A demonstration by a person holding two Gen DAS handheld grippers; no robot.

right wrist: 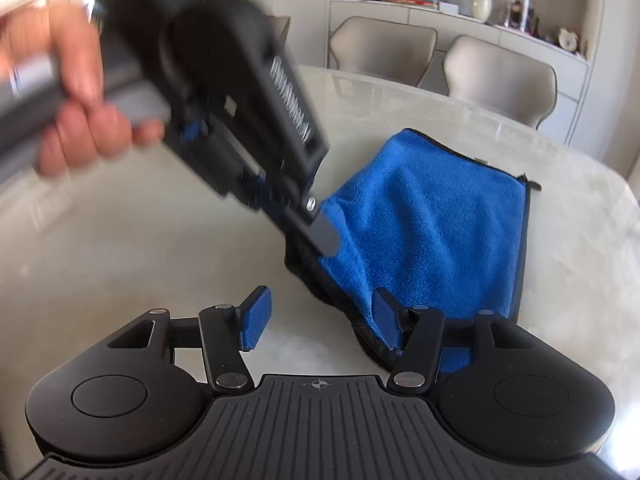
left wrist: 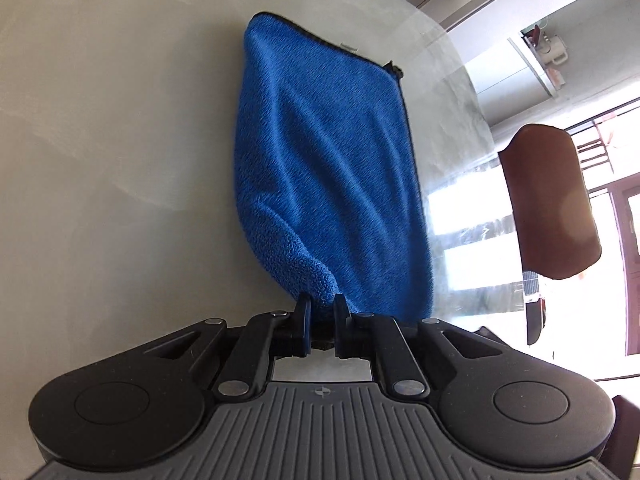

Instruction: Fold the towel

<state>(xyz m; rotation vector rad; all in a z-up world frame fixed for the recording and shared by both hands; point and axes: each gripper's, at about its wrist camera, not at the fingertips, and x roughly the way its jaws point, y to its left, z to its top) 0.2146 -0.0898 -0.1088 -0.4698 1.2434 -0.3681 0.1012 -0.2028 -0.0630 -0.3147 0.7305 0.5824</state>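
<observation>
The left gripper [left wrist: 320, 312] has its fingers clamped on a bunched corner of the fluffy blue towel [left wrist: 328, 168], which lies on the pale, glossy counter [left wrist: 120, 140]. The right gripper [right wrist: 320, 320] holds its blue-padded fingers apart with nothing between them, just beside the towel's dark-trimmed edge. Beyond the counter's curved far edge stand two beige chairs [right wrist: 500, 76] and a brown chair [left wrist: 548, 200].

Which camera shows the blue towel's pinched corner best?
The left wrist view: the left gripper is shut on the blue towel corner, close up. In the right wrist view, that gripper's body hides the pinch.
</observation>
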